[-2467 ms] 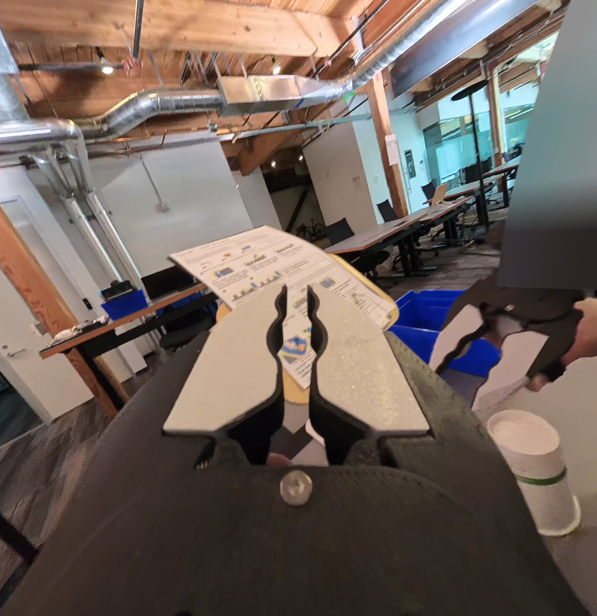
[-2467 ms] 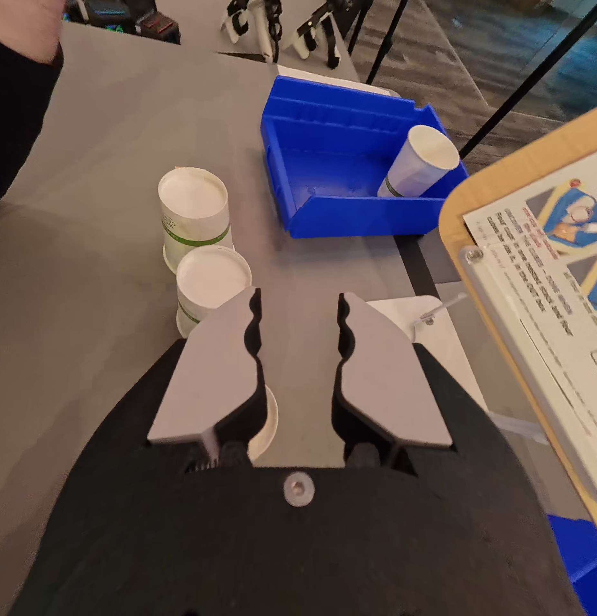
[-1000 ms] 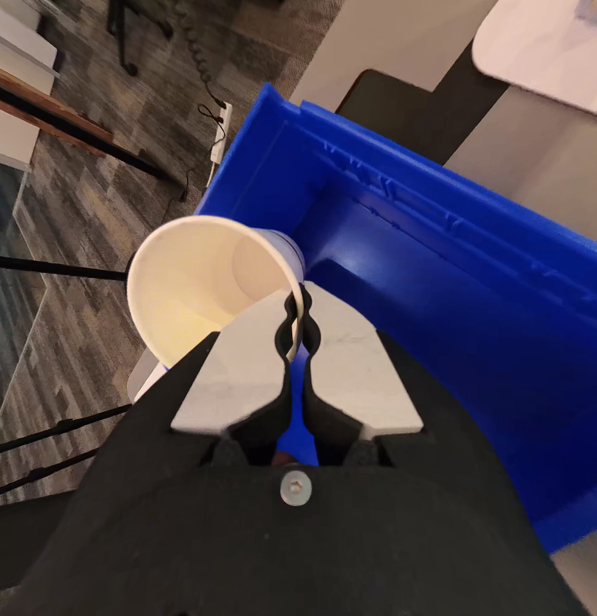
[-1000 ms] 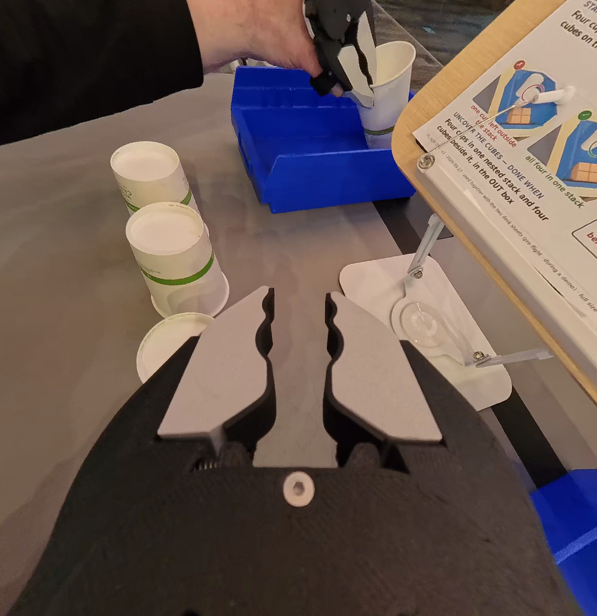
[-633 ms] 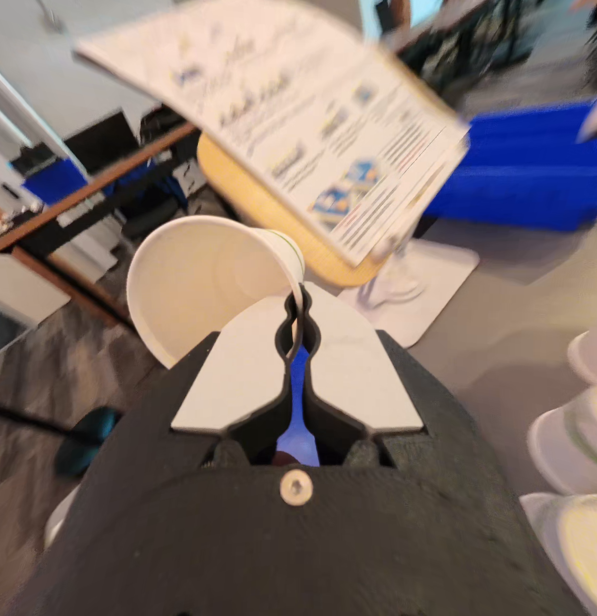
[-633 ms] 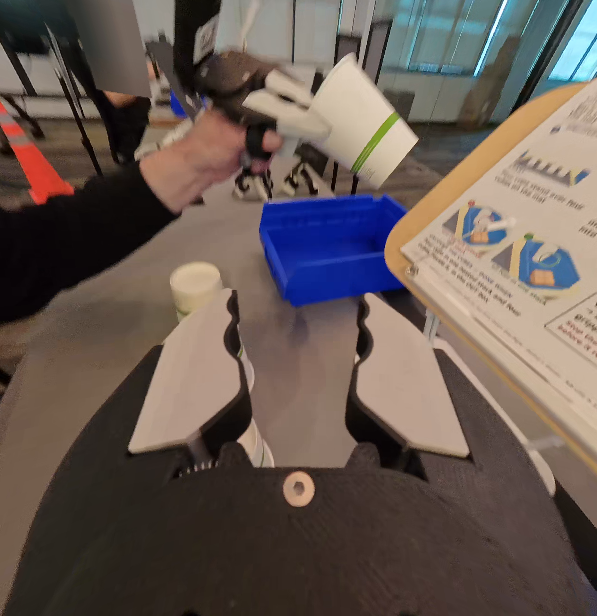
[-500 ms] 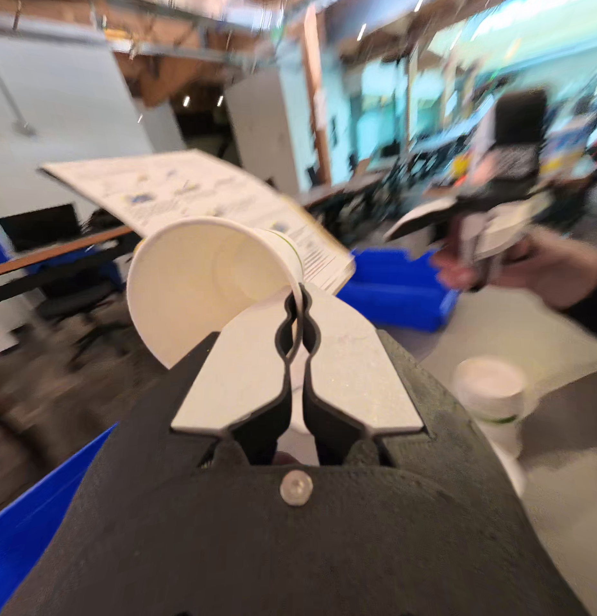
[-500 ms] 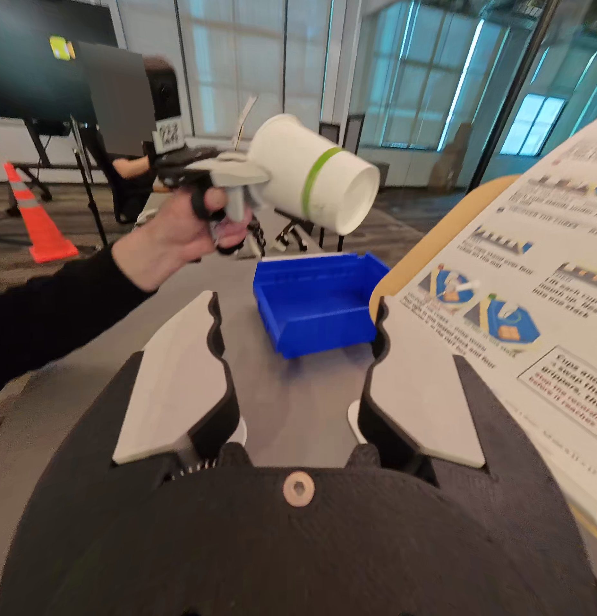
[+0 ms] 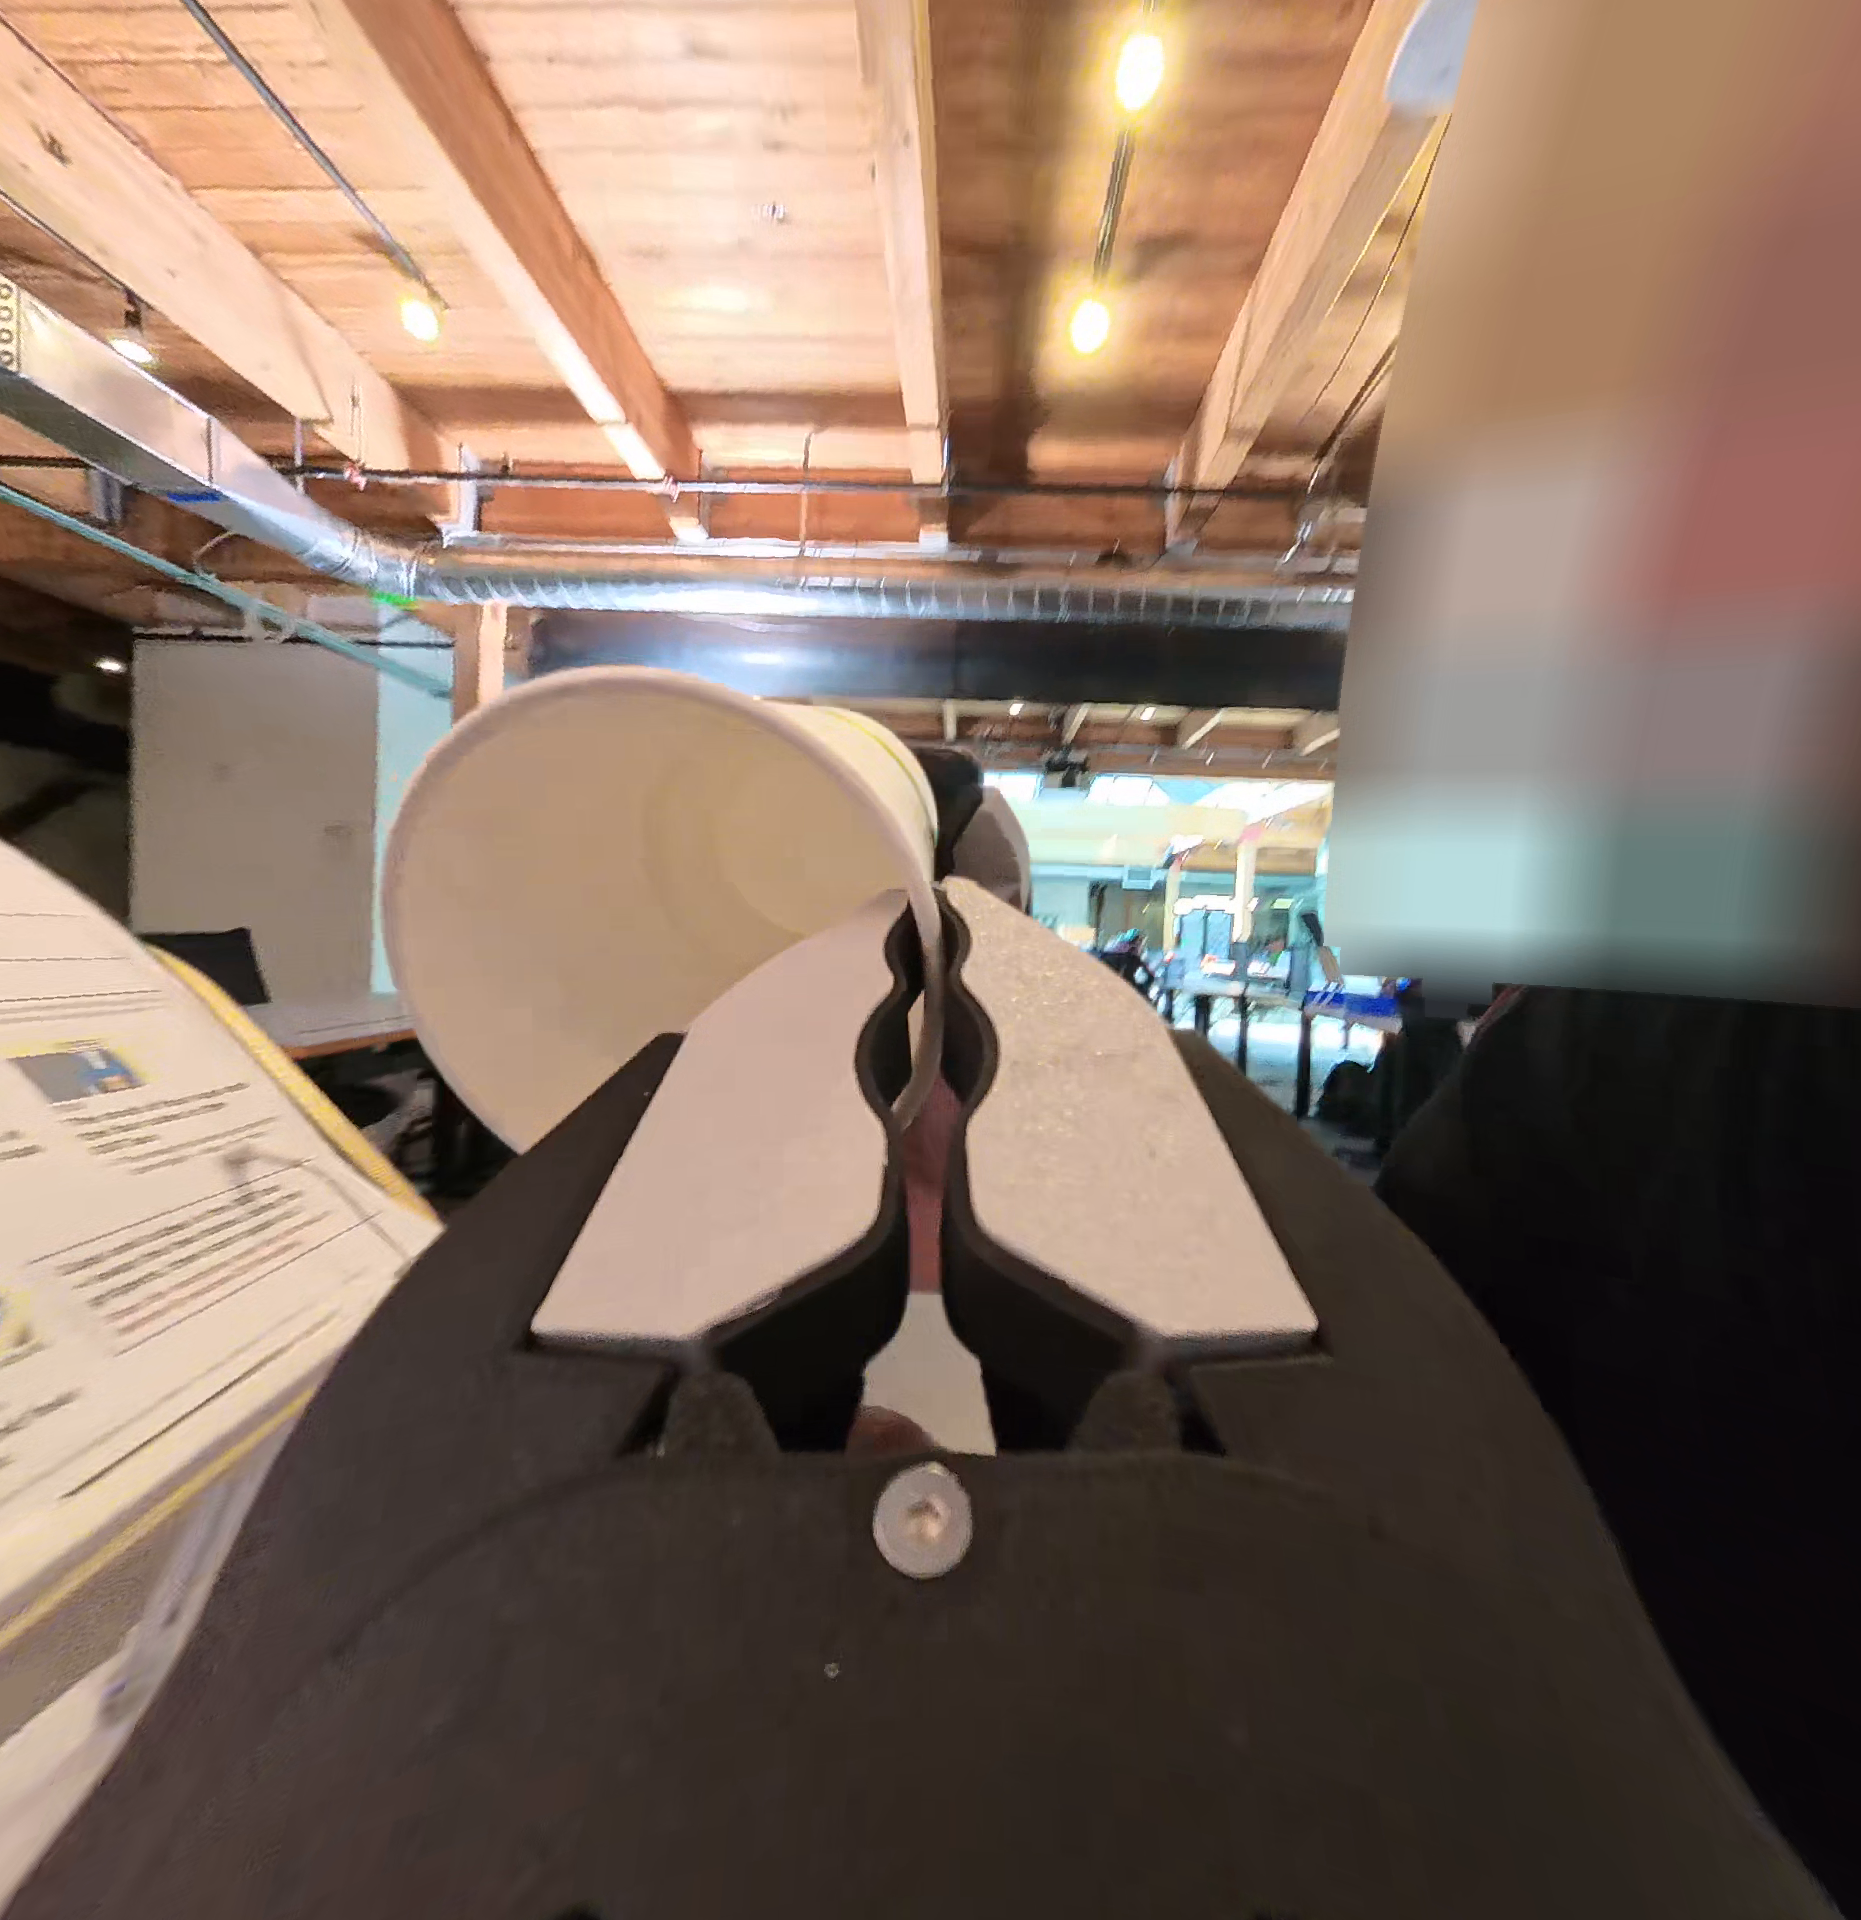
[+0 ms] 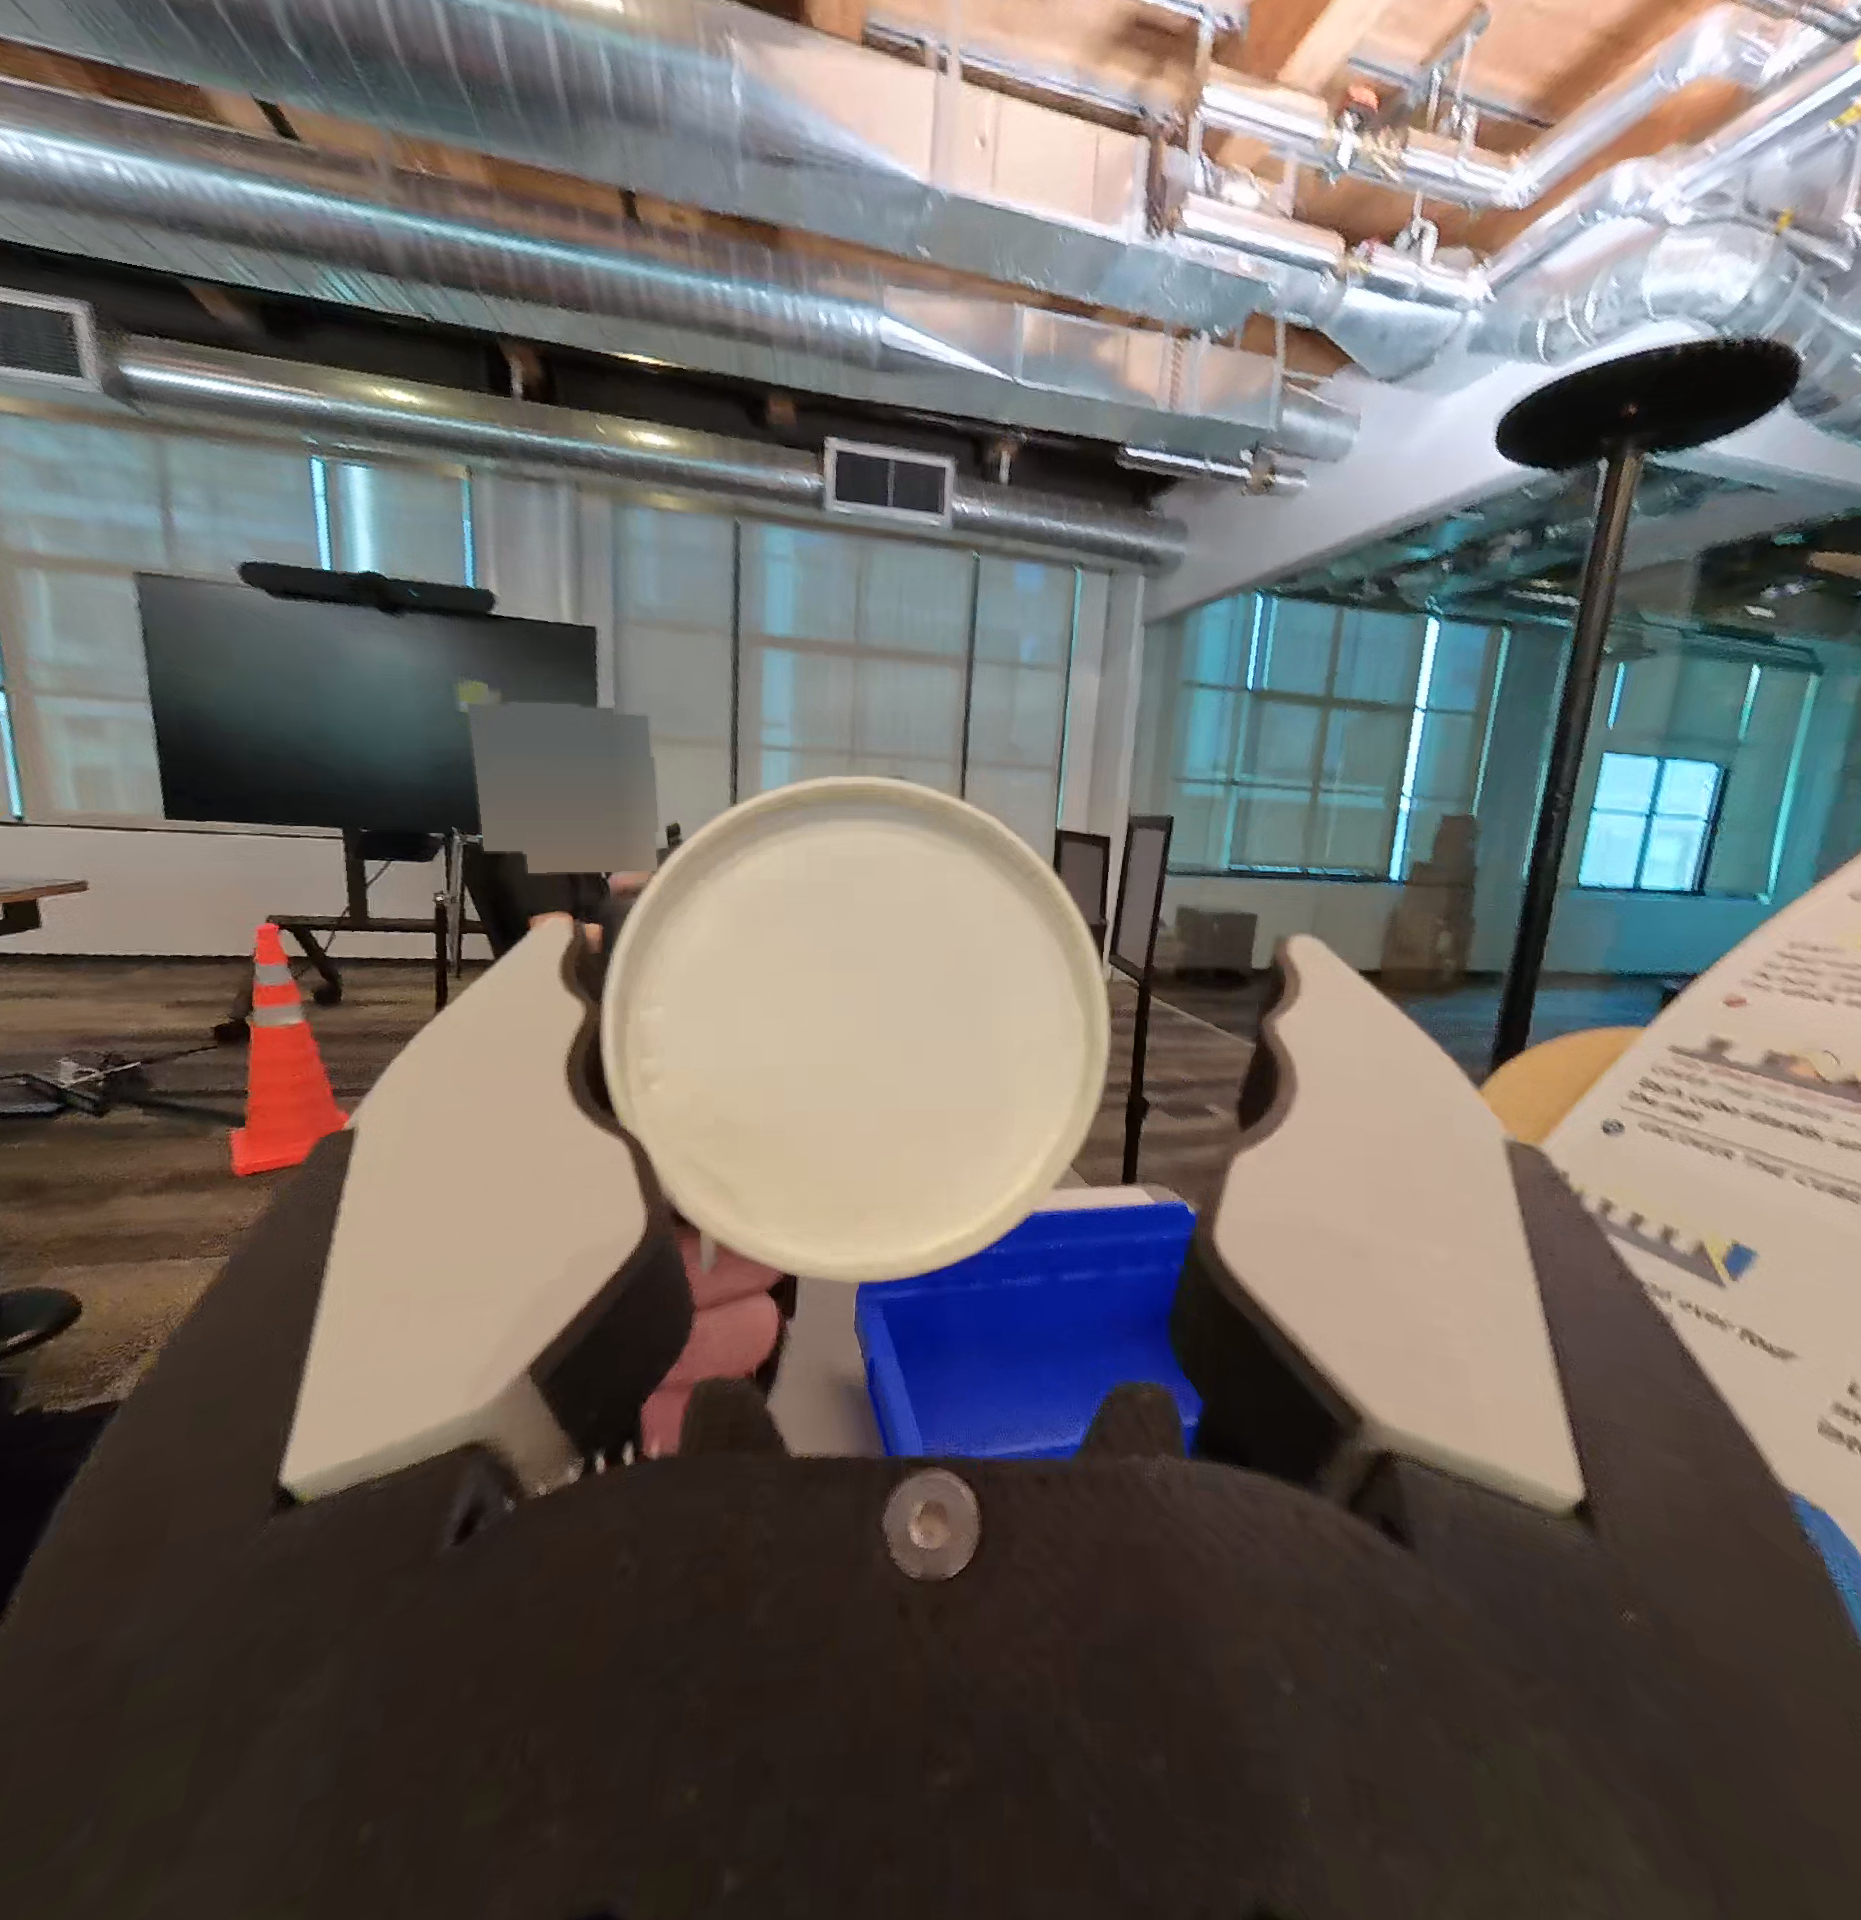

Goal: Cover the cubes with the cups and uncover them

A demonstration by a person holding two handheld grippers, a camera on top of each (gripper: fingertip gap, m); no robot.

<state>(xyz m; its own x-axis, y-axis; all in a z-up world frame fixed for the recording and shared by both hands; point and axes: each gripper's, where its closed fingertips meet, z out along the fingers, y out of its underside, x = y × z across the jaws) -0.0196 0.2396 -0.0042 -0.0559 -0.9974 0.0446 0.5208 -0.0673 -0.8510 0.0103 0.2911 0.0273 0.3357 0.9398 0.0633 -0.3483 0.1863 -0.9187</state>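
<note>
In the left wrist view my left gripper (image 9: pixel 931 935) is shut on the rim of a white paper cup (image 9: pixel 635 894). It holds the cup in the air on its side, with the open mouth facing the camera. In the right wrist view the same cup (image 10: pixel 853 1029) shows base-on between the wide-open fingers (image 10: pixel 469 1164) of my right gripper (image 10: pixel 926 945). The cup lies close to the left finger; I cannot tell whether they touch. A hand (image 10: pixel 718 1320) shows below the cup. No cubes or other cups are in view.
A blue bin (image 10: pixel 1019 1340) sits on the table beyond the right gripper. The slanted instruction board is at the right (image 10: pixel 1757 1143) and at the left in the left wrist view (image 9: pixel 126 1195). A person in dark clothing (image 9: pixel 1684 1351) is close on the right. An orange cone (image 10: pixel 282 1060) stands on the floor.
My left gripper took the cup by its rim out of the blue bin and swung it up towards the right gripper. My right gripper tilted up and opened wider, around the cup's base.
</note>
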